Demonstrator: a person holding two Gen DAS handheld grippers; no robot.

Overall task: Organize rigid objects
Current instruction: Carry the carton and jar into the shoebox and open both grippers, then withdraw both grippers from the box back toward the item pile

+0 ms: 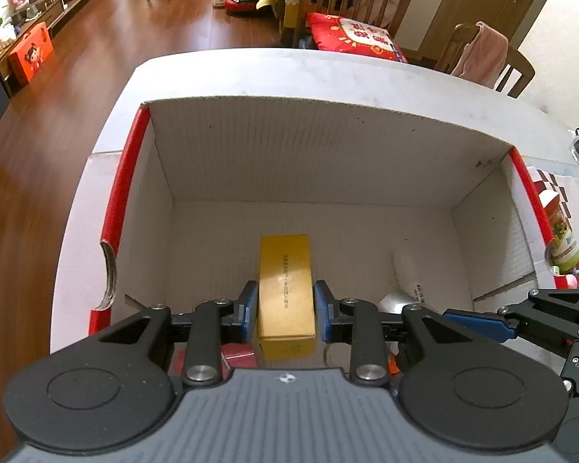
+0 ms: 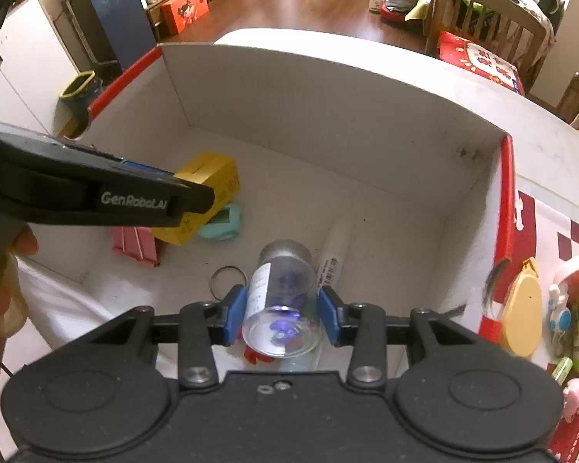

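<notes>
Left gripper (image 1: 285, 305) is straddling the yellow box (image 1: 285, 293), low centre of the left view; jaws are sitting just beside both long sides with a thin gap showing, so it reads as spread rather than pinching. The box appears to be lying on the carton (image 1: 328, 142) floor, partly over a pink item (image 2: 135, 245) and beside a teal piece (image 2: 222, 225).

Right gripper (image 2: 281, 310) is framing the glass jar (image 2: 283, 297), low centre of the right view; jaws are close to the jar walls, but a firm pinch versus a released jar cannot be told. The jar is lying on its side, next to a white tube (image 2: 334, 254) and a ring (image 2: 227, 277).

Risks, as judged:
- The jar is round and smooth, so it is likely to roll or slip if the jaws are shifting unevenly, and glass is at stake against the tube.
- The box is resting on uneven things and may tip when nudged.
- Both grippers are working inside one carton, close together; the left one is crossing the left of the right view, so a collision is possible.

Room: the far half of the carton floor is lying bare. The carton walls are standing high on all sides, so exit is upward only. Clutter is crowding the desk (image 1: 328, 73) at far right.
</notes>
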